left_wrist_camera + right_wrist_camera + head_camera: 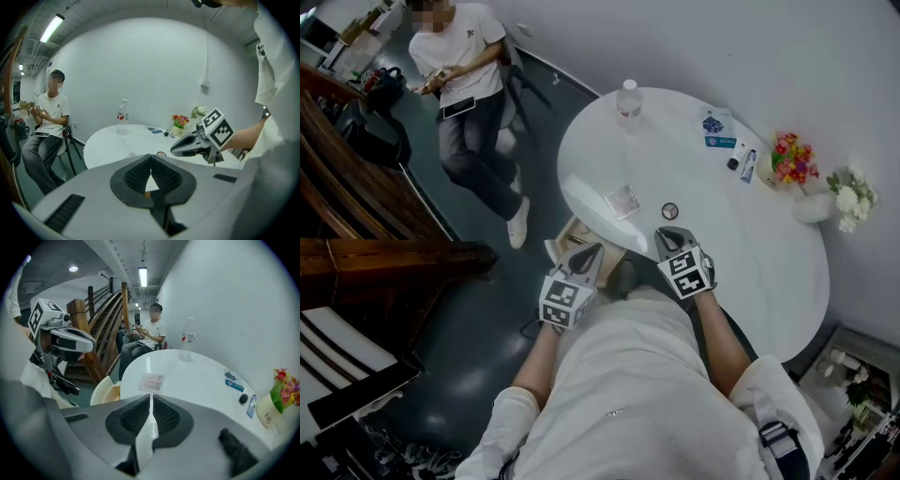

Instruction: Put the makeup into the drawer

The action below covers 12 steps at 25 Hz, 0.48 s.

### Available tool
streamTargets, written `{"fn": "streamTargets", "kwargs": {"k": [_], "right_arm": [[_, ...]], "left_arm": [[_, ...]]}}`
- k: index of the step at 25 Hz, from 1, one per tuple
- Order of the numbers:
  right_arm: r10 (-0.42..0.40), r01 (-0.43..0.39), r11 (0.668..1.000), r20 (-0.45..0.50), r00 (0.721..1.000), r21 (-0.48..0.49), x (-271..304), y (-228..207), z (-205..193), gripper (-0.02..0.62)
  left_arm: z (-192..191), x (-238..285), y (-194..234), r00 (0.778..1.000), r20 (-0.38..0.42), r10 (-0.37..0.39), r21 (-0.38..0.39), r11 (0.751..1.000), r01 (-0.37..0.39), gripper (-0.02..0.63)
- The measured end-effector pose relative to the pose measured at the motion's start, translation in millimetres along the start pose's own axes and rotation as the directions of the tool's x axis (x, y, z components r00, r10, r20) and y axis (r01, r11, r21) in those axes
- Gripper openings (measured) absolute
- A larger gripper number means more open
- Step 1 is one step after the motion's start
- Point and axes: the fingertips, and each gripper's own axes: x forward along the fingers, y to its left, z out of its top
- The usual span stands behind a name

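Observation:
An eyeshadow palette lies near the front edge of the round white table. A small round compact sits just to its right. My left gripper hovers off the table's front edge, shut with nothing in it. My right gripper is over the table edge just short of the compact, also shut and empty. A beige open box, perhaps the drawer, sits under the table edge by the left gripper.
A water bottle stands at the table's far side. A blue card, small tubes and two flower pots line the right rim. A seated person is beyond the table, and a wooden staircase is to the left.

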Motion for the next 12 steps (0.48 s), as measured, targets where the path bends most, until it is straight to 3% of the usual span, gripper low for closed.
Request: {"fn": "streamTargets", "kwargs": {"k": [12], "right_arm": [[-0.047,0.048,0.999,-0.077,0.996,0.002,28,-45,-18,0.124]], "left_arm": [[-6,2,8,0.999,-0.030,0.025,-0.021,0.999,-0.025,0.011]]}}
